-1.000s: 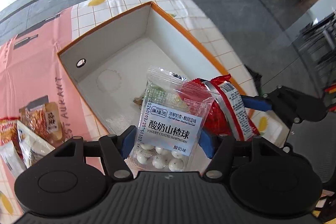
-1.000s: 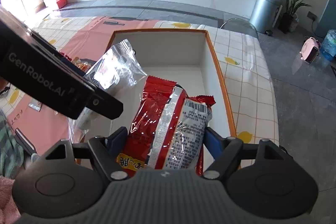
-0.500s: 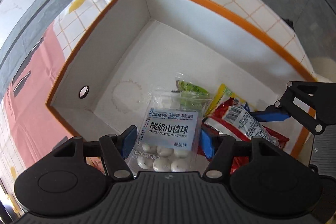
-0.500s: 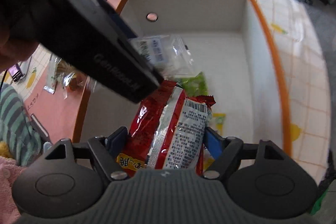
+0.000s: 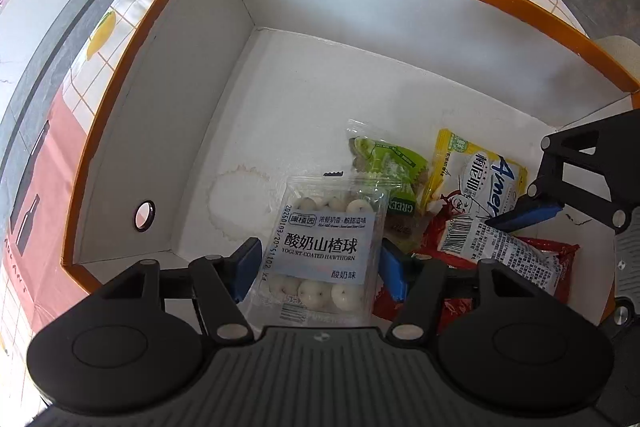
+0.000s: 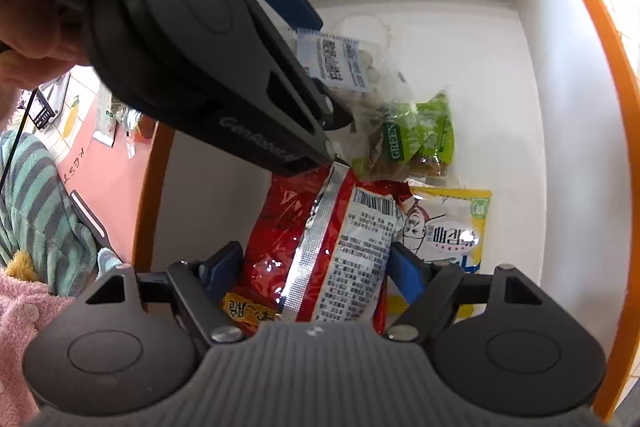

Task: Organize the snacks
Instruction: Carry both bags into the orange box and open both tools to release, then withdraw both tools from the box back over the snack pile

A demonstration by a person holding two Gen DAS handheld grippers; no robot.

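Note:
Both grippers are down inside a white box with an orange rim (image 5: pixel 132 39). My left gripper (image 5: pixel 320 263) is shut on a clear packet of yogurt-coated hawthorn balls (image 5: pixel 324 251), low over the box floor; that packet also shows in the right wrist view (image 6: pixel 340 63). My right gripper (image 6: pixel 316 267) is shut on a red snack packet (image 6: pixel 320 243), which also shows in the left wrist view (image 5: pixel 500 255). A green packet (image 5: pixel 390 167) and a yellow packet (image 5: pixel 476 171) lie on the box floor beyond them.
The box wall has a round hole (image 5: pixel 144 215). The left gripper's black body (image 6: pixel 192 27) fills the upper left of the right wrist view. Outside the box lie a pink and checked tablecloth (image 5: pixel 40 155) and several loose snacks (image 6: pixel 120 123).
Both grippers have gone from above the box down into it, each still holding its packet. The green and yellow packets on the floor have come into view.

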